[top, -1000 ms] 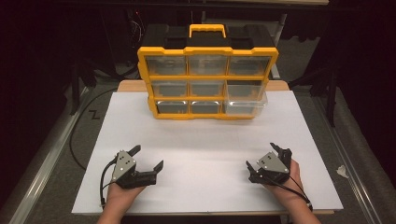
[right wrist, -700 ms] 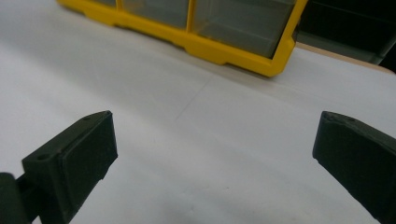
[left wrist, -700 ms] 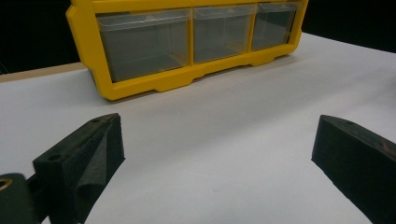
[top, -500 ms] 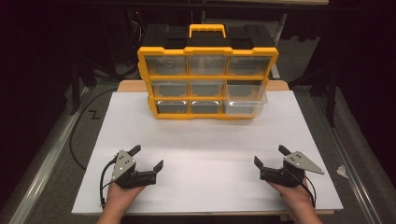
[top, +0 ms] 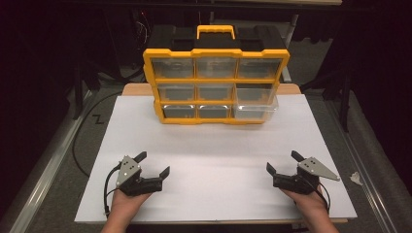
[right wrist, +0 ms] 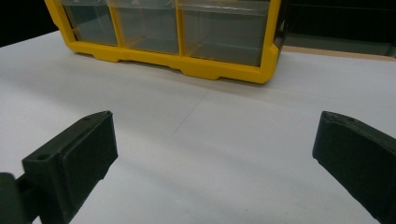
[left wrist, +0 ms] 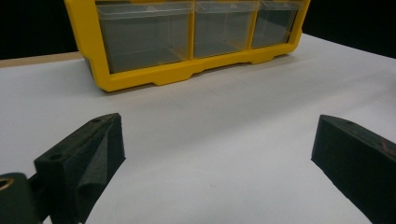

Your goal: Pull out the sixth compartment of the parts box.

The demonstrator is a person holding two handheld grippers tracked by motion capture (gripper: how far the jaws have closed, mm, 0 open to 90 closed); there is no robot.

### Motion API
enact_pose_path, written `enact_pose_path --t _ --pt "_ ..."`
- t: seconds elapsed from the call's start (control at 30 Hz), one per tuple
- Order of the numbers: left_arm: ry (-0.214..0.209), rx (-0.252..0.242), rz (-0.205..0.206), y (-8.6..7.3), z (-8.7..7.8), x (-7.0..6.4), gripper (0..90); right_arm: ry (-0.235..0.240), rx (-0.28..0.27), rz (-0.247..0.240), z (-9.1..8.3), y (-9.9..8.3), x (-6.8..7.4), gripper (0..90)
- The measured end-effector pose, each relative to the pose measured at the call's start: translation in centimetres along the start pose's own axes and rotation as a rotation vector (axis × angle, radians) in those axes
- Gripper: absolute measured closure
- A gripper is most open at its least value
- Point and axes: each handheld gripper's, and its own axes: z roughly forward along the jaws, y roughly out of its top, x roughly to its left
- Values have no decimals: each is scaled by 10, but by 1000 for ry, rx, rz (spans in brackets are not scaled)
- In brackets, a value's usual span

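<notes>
Claws both gape empty over the white tabletop (top: pixel 214 145): left claw (top: pixel 154 164), right claw (top: pixel 282 162). Ahead of each, well apart, stands the yellow drawer organizer (top: pixel 215 85).

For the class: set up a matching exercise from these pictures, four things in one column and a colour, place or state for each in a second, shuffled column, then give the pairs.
Column one:
1. organiser frame
2. carry handle
3. left gripper
4. bottom-right drawer

Column two:
A. pulled partly out
B. jaws wide apart, near the table's front edge
C. on top of the case, at the middle
D. yellow, around clear drawers

Pairs: 1-D, 2-C, 3-B, 4-A
</notes>
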Motion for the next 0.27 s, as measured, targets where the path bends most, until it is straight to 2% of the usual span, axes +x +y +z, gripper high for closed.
enact_pose_path --t 0.13,0.27 --pt "-1 -3 -1 0 -1 0 34 1 -1 1 0 0 1 13" --pt "-2 -3 0 0 -1 0 34 1 5 -17 1 0 3 13"
